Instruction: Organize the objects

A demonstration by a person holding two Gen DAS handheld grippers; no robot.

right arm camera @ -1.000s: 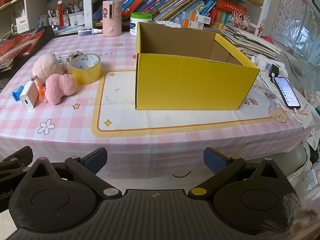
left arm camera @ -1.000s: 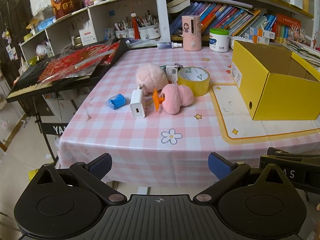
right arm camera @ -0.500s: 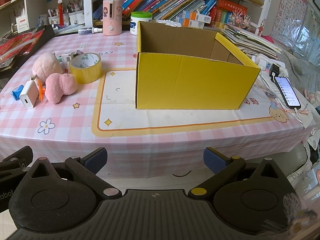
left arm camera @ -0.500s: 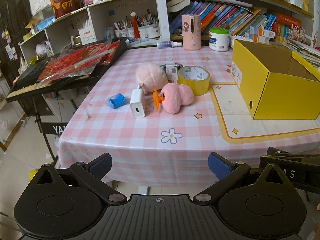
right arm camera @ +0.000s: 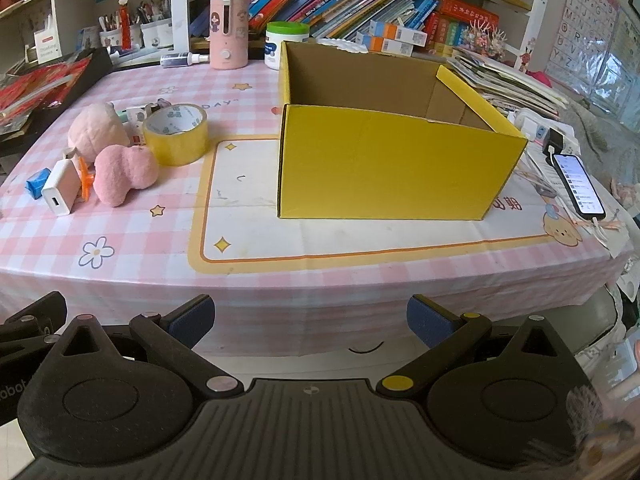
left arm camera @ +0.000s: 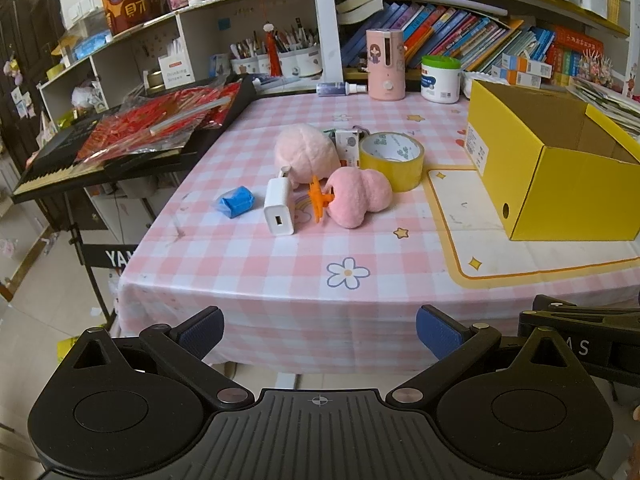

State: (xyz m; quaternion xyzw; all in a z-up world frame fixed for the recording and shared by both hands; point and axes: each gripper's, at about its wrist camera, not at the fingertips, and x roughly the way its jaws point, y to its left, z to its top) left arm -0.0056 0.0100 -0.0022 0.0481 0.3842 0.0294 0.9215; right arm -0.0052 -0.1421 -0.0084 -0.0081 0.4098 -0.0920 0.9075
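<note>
An open yellow cardboard box (right arm camera: 392, 168) stands on the pink checked table; it also shows in the left wrist view (left arm camera: 560, 184). Left of it lie a yellow tape roll (left arm camera: 391, 160), two pink plush pieces (left arm camera: 358, 196) (left arm camera: 306, 152), a white charger (left arm camera: 279, 210), an orange clip (left arm camera: 318, 198), a blue wrapped item (left arm camera: 235, 201) and a small white box (left arm camera: 346, 146). My left gripper (left arm camera: 320, 330) is open and empty, held off the table's front edge. My right gripper (right arm camera: 310, 320) is open and empty, also in front of the table edge.
A phone (right arm camera: 579, 184) lies at the table's right edge beside stacked papers (right arm camera: 508, 80). A pink dispenser (left arm camera: 386, 64), a white jar (left arm camera: 440, 79) and a spray bottle (left arm camera: 340, 88) stand at the back. A keyboard with red bags (left arm camera: 132, 136) is left. Bookshelves are behind.
</note>
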